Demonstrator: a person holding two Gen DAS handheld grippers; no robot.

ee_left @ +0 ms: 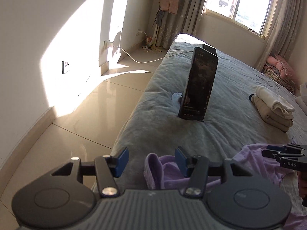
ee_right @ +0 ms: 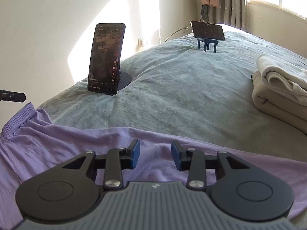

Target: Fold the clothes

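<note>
A lilac garment (ee_right: 63, 143) lies spread along the near edge of the bed (ee_right: 182, 88); its ribbed waistband (ee_left: 151, 170) shows at the left. My left gripper (ee_left: 151, 161) is open, its blue pads on either side of the waistband without closing on it. My right gripper (ee_right: 155, 157) is open just above the flat lilac cloth, with nothing between its fingers. The right gripper (ee_left: 284, 153) also shows at the right edge of the left wrist view. A stack of folded cream and white clothes (ee_right: 282, 90) rests on the bed to the right.
A phone on a round stand (ee_right: 106, 57) stands upright mid-bed, and a second phone on a small stand (ee_right: 208, 31) sits further back with a white cable (ee_left: 138, 58) running to a wall socket. Tiled floor (ee_left: 80, 115) lies left of the bed. Pink bedding (ee_left: 282, 69) is by the window.
</note>
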